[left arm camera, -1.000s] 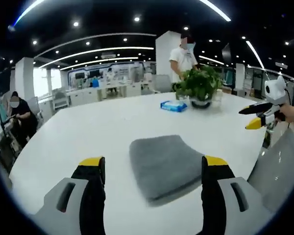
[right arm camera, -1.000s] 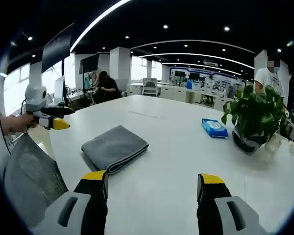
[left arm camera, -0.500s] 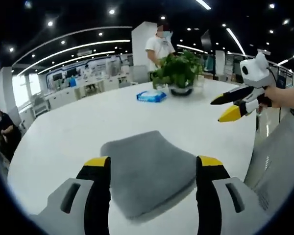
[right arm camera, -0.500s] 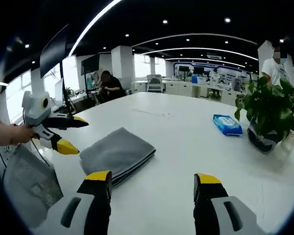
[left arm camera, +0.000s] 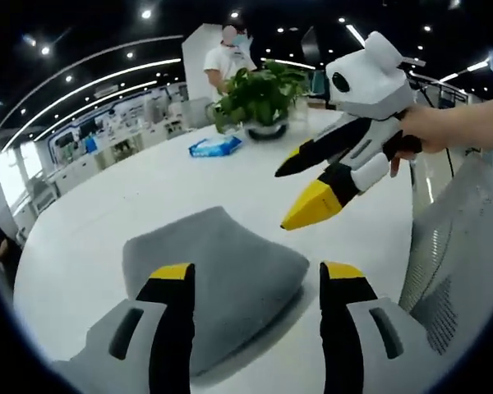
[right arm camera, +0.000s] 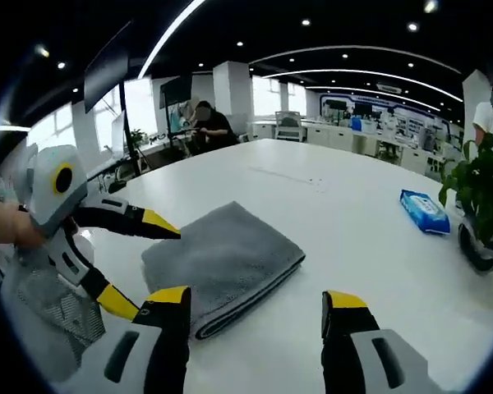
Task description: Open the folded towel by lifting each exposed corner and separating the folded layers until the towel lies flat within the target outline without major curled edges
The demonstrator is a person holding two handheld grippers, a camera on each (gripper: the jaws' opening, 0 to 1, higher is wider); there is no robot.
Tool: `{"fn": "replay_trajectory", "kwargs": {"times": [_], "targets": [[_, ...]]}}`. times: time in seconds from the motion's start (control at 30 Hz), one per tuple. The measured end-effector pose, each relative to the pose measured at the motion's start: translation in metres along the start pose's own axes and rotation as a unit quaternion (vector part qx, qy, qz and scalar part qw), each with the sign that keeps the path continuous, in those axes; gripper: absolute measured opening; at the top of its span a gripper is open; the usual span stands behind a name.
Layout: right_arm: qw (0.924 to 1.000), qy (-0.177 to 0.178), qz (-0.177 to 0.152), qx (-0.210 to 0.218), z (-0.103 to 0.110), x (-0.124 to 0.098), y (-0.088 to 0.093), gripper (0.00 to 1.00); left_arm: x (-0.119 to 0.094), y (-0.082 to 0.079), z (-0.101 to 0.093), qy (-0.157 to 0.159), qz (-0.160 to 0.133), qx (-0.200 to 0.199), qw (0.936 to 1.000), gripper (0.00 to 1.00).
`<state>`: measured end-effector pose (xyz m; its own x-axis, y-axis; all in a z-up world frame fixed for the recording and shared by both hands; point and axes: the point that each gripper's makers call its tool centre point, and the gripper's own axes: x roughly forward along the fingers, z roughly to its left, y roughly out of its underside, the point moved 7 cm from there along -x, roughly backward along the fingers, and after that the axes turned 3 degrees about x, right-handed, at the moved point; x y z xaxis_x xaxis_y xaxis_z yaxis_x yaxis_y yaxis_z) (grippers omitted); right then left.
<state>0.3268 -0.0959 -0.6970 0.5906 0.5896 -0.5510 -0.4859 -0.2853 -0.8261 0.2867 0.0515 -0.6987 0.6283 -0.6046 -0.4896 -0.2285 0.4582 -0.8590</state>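
A grey folded towel (left arm camera: 209,267) lies on the white table (left arm camera: 107,213), with its stacked layer edges toward the near side. In the left gripper view my left gripper (left arm camera: 256,283) is open, its yellow-tipped jaws astride the towel's near part and not touching it. My right gripper (left arm camera: 286,199) reaches in from the right, open, above the towel's right corner. In the right gripper view the towel (right arm camera: 230,258) sits just ahead of my open right gripper (right arm camera: 255,304). The left gripper (right arm camera: 152,271) comes in from the left, its jaws spread around the towel's left corner.
A potted plant (left arm camera: 259,94) and a blue wipes pack (left arm camera: 215,146) stand farther back on the table. A mesh chair back (left arm camera: 452,271) is close by the table edge. A person (left arm camera: 230,53) stands behind the plant, and another (right arm camera: 205,123) sits at a far desk.
Both grippers have come in closer to the towel and lower. Each one now looms much larger in the other's view, at opposite corners of the towel. The towel has not moved.
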Motion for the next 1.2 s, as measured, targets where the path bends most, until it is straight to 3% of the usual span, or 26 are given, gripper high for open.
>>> {"fn": "replay_trajectory", "kwargs": {"times": [0.1,0.2,0.3,0.47,0.6,0.8,1.03,1.2], "targets": [[0.9999,0.001,0.010,0.008,0.001,0.004,0.006,0.61,0.006,0.006,-0.005,0.006,0.014,0.024,0.9996,0.56],[0.9998,0.003,0.018,0.011,0.001,0.006,0.010,0.60,0.011,0.010,-0.010,0.014,0.027,0.035,0.9989,0.47],[0.9999,0.004,0.010,-0.001,0.004,0.005,0.011,0.59,0.017,0.016,-0.017,0.019,0.049,0.072,0.9960,0.38],[1.0000,0.007,0.004,0.005,0.008,0.005,0.015,0.58,0.027,0.023,-0.022,0.023,0.062,0.103,0.9924,0.35],[0.9998,0.012,0.012,0.012,0.010,0.007,0.023,0.58,0.032,0.030,-0.017,0.018,0.063,0.100,0.9928,0.31],[0.9994,0.013,0.026,0.017,0.012,0.006,0.032,0.58,0.027,0.026,-0.017,0.010,0.052,0.090,0.9945,0.28],[0.9999,0.007,0.008,0.009,0.014,0.003,0.027,0.58,0.023,0.024,-0.011,-0.002,0.050,0.080,0.9956,0.14],[0.9999,0.007,0.007,0.006,0.015,0.003,0.028,0.58,0.023,0.024,-0.011,-0.002,0.049,0.070,0.9963,0.10]]}}
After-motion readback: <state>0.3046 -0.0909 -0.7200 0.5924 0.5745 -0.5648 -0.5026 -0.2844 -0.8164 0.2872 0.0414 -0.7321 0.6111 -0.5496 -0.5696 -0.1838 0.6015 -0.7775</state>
